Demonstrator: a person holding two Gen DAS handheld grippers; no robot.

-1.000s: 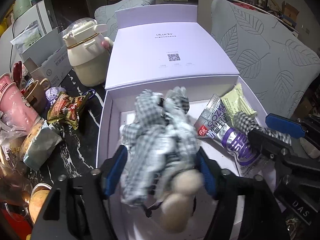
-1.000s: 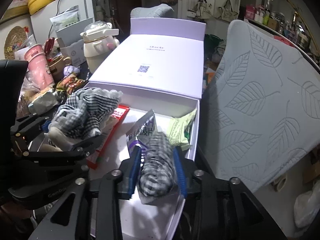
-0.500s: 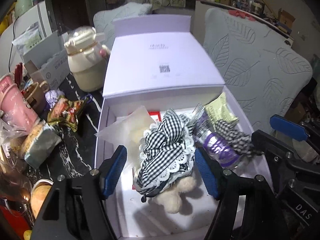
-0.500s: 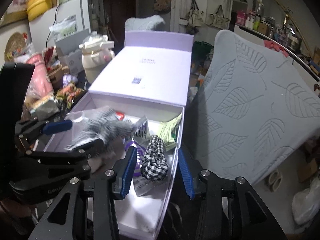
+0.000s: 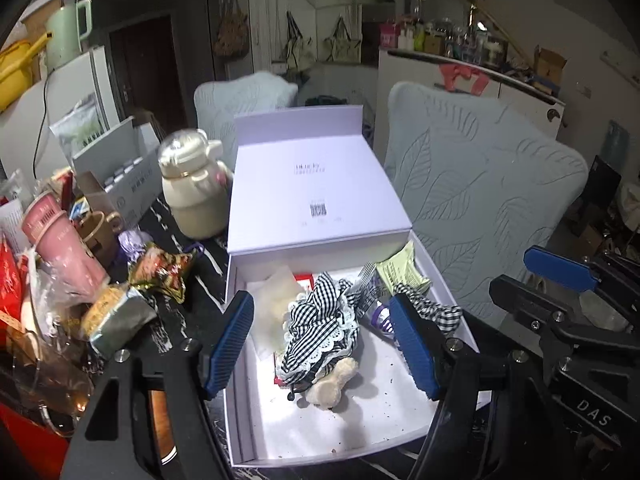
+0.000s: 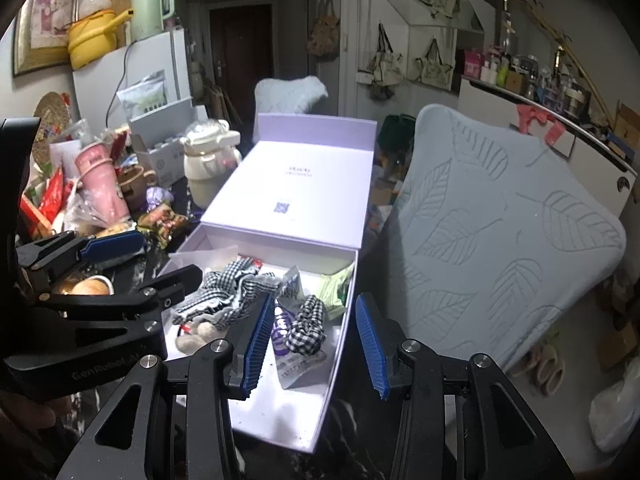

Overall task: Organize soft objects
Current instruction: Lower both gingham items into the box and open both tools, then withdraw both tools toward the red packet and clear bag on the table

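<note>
Two grippers are hovering spread wide over the near end of the box, neither gripping anything. Left gripper [image 5: 322, 344] is sitting above the plush toy in the gingham dress [image 5: 320, 332], blue pads either side of it, not touching. Right gripper [image 6: 316, 340] is hanging over the gingham scrunchie [image 6: 306, 324], empty as well.

The plush toy is lying inside the white gift box [image 5: 304, 436], roughly mid-floor, beige feet pointing toward the near wall, dress overlapping a red-edged packet and a translucent sheet [image 5: 274, 312] on its left. The scrunchie is resting on a silver-purple snack pouch [image 6: 288, 344] toward the box's right wall. Just beyond it a pale green packet [image 5: 402, 274] is leaning in the far right corner.

The box lid [image 5: 312, 188] is standing open, tilted back behind the tray, QR code showing on its inner face.

Left of the box, on the dark marbled table: crumpled snack bags [image 5: 160, 274], a pink tumbler [image 5: 60, 240], a brown mug [image 5: 98, 230], a cream kettle-shaped bottle [image 5: 194, 192]. To the right, a leaf-embossed cushion [image 5: 480, 208] is sitting against the box side.
</note>
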